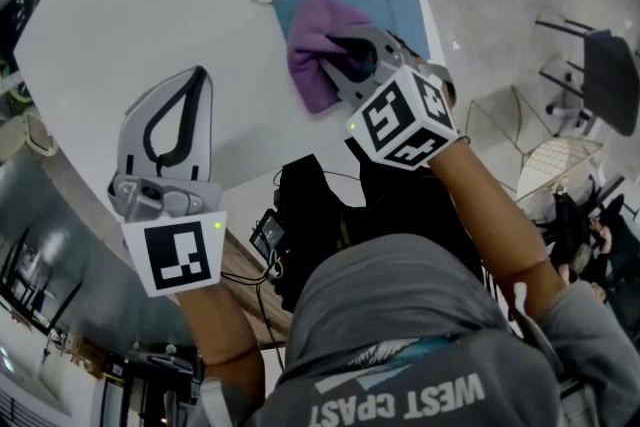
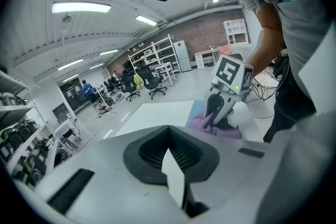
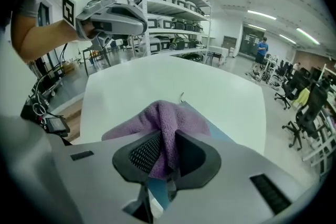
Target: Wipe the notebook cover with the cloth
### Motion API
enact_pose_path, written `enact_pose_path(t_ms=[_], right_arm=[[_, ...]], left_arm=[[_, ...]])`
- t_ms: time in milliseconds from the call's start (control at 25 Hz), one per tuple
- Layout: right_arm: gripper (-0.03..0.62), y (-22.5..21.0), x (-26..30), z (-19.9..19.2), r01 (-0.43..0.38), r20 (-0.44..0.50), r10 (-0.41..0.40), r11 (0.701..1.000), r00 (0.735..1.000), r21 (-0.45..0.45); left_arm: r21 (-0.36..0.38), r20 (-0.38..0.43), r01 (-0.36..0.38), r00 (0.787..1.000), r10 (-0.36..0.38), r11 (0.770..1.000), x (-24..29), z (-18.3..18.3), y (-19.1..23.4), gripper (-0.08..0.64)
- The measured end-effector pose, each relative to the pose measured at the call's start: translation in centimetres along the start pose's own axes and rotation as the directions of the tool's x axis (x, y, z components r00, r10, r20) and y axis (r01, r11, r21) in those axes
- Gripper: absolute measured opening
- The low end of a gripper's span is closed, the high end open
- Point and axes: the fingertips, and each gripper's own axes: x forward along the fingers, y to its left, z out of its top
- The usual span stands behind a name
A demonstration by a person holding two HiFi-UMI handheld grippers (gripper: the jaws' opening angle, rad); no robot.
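Note:
A blue notebook (image 1: 395,0) lies flat at the far side of the white round table (image 1: 150,5). On its near left part rests a purple cloth (image 1: 318,65), bunched up. My right gripper (image 1: 338,53) is shut on a fold of that cloth, which runs up between the ribbed pads in the right gripper view (image 3: 167,136), with the notebook (image 3: 223,135) showing blue beneath. My left gripper (image 1: 201,75) hangs above bare table to the left, apart from the notebook, tips together and nothing between them. From the left gripper view the cloth (image 2: 224,129) and right gripper (image 2: 214,117) show ahead.
The table's near edge runs under my arms, with a small device and cables (image 1: 270,237) below it. Chairs and a wire basket (image 1: 585,85) stand on the floor to the right. Shelving (image 3: 173,10) and office chairs (image 3: 310,107) fill the room beyond.

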Motion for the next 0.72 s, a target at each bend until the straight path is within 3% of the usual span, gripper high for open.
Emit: enact_pose_path(t_ms=[280,400,520,720], right_arm=[[0.097,-6.8,-6.3,-8.0,0.19,-0.111,-0.174,0.969,0.978,0.157],[0.095,-8.2,-7.8,-9.7,0.234,-0.135,-0.211,0.953,0.968,0.192],[0.095,-7.6,-6.9,-8.4,0.214,-0.118,-0.195,0.959,0.974,0.184],[0.095,-3.9,-2.3,-2.8,0.094,-0.037,-0.091,0.99,0.995,0.101]], left_arm=[[0.035,0.031,0.036,0.999,-0.037,0.999,2.1,2.0,0.4,0.0],[0.051,0.045,0.058,0.997,-0.061,0.997,3.1,3.2,0.0,0.0],[0.056,0.053,0.071,0.996,-0.074,0.996,3.8,3.9,-0.2,0.0],[0.041,0.043,0.067,0.997,-0.069,0.997,3.7,3.1,-0.1,-0.001]])
